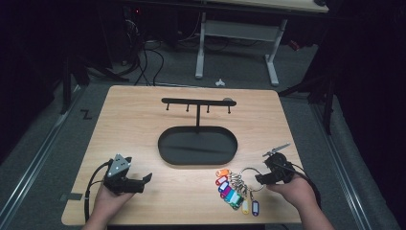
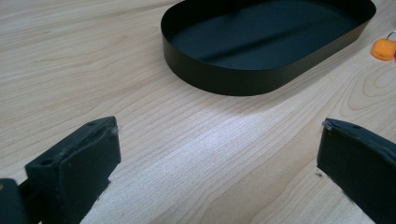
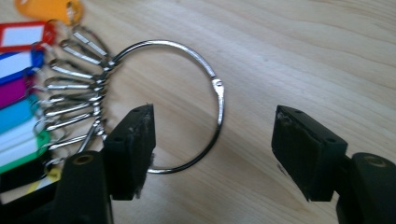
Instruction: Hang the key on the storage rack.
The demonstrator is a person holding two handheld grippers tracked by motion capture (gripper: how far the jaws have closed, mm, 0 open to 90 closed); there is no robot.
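Right gripper spread over the ring, which lies flat on the table by the tags. Straddle the wire before closing. Left gripper spread, empty.

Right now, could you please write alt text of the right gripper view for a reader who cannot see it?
The open right claw straddles one side of a large metal key ring lying on the wooden table. Coloured key tags hang from small clips at the ring's left.

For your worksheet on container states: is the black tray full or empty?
Empty: the tray shows bare black floor; the key tags lie outside it.
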